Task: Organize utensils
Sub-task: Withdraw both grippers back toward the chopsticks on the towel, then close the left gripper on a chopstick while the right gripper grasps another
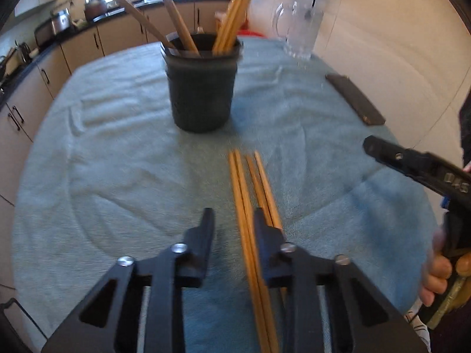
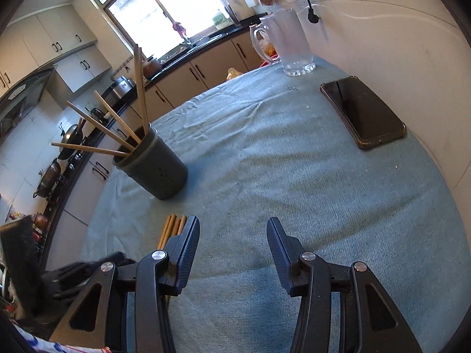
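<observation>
Several wooden chopsticks [image 1: 240, 182] lie side by side on the blue-green towel [image 1: 117, 147], in front of a dark round holder [image 1: 201, 94] that has more chopsticks and wooden utensils standing in it. My left gripper [image 1: 234, 220] hangs low over the loose chopsticks. One pair runs between its fingers close to the right finger; the other pair passes under that finger. The pads do not press on them. In the right wrist view my right gripper [image 2: 232, 226] is open over bare towel, with the chopsticks [image 2: 173, 226] just left of its left finger and the holder [image 2: 159, 170] beyond.
A black phone [image 2: 365, 111] lies on the towel at the right, near the wall. A clear glass jug [image 2: 290, 44] stands at the far edge. Kitchen counters and cabinets run behind and to the left of the table. A hand [image 1: 435, 276] grips the right tool's handle.
</observation>
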{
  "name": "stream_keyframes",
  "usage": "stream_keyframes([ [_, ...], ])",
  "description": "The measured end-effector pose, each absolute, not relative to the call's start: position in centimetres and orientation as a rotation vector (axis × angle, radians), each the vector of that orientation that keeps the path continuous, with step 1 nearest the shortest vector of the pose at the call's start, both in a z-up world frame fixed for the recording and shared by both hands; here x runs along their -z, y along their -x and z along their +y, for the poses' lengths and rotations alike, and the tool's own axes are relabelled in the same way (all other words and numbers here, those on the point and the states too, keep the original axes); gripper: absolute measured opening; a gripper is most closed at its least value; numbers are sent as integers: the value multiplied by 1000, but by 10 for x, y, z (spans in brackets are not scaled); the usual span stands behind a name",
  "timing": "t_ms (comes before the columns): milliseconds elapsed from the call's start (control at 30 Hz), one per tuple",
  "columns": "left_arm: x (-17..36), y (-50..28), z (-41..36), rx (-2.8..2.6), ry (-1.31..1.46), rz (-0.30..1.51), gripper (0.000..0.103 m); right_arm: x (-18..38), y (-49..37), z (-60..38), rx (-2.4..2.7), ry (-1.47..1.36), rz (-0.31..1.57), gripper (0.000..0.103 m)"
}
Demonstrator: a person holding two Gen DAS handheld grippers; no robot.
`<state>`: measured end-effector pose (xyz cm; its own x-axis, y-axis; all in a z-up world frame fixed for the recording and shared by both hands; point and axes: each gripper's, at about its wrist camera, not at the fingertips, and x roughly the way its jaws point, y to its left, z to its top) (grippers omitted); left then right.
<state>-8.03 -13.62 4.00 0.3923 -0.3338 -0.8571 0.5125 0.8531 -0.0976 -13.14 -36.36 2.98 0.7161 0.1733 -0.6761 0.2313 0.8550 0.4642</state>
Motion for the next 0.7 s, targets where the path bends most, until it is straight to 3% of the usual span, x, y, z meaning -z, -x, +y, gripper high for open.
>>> stream_keyframes([
  [333, -20, 69, -137, 562, -131, 1092, 14, -16, 125, -338, -9, -487, 844, 51],
  [700, -19, 60, -64, 434, 100, 1117, 15, -1, 108, -258, -148, -222, 938, 51],
])
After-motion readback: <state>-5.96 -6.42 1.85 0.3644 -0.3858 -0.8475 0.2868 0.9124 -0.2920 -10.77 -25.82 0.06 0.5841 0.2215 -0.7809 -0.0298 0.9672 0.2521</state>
